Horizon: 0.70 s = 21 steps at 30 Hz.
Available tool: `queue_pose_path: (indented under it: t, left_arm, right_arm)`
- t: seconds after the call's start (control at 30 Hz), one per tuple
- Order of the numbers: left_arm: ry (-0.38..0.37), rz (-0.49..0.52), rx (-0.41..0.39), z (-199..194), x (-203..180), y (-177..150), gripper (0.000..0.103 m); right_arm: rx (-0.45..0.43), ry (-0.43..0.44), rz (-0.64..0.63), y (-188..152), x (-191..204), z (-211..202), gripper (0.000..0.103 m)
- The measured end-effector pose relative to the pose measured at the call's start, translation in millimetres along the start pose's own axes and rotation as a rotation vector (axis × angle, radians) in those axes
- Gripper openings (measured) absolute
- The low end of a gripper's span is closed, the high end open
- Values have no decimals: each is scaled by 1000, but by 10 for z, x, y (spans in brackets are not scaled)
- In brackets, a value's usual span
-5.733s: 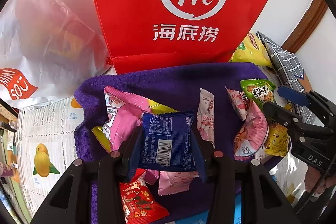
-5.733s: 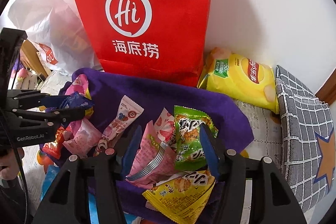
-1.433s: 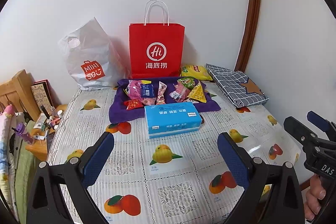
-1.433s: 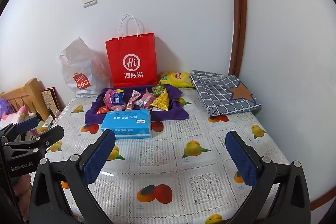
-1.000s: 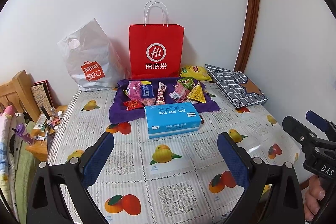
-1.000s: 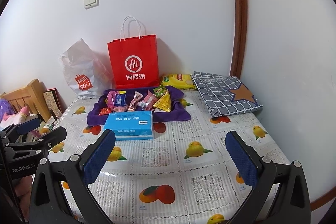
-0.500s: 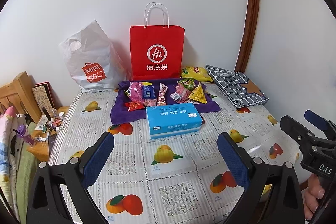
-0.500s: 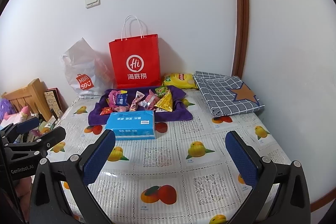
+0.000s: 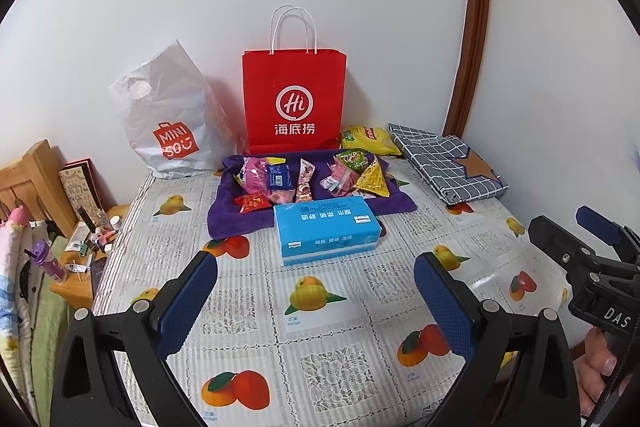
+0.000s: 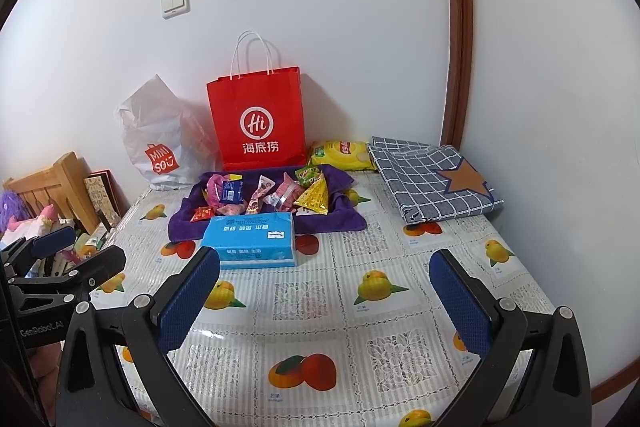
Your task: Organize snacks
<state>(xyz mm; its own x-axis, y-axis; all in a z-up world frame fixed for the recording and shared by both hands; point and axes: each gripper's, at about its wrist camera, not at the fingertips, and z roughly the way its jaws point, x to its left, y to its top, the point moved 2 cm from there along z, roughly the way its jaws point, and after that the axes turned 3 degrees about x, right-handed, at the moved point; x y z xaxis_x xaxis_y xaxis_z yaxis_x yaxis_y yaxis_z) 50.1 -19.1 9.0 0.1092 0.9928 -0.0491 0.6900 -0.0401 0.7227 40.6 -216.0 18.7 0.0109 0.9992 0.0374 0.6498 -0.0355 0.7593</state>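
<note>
The snack packets (image 9: 308,178) lay in a loose row on a purple towel (image 9: 256,217) at the far side of the table, in front of a red paper bag (image 9: 294,103) that stood upright against the wall. Among them were a pink packet (image 9: 253,175) with a dark blue packet (image 9: 279,175) resting against it at the left end, a small red packet (image 9: 253,203) near the towel's front edge, and a green packet (image 9: 352,159) and a yellow triangular packet (image 9: 373,179) at the right end. A blue tissue box (image 9: 326,229) sat just in front of the towel, touching its near edge. A yellow chip bag (image 9: 369,139) lay beside the red bag, next to a folded checked cloth (image 9: 448,163), and a white plastic bag (image 9: 168,123) slumped to the left. The left gripper (image 9: 316,301) hung well back over the fruit-print tablecloth (image 9: 320,335), its blue-padded fingers (image 9: 186,301) spread wide and holding nothing. The right gripper (image 10: 325,297) hung likewise well apart from the snacks, fingers (image 10: 460,303) spread wide and empty.
</note>
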Motion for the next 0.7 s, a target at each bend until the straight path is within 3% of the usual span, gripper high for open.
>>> queue_pose_path:
  t: [0.7]
  left_arm:
    - [-7, -9, 0, -14, 3, 9, 100]
  right_arm:
    - [-13, 0, -13, 23, 23, -59, 103]
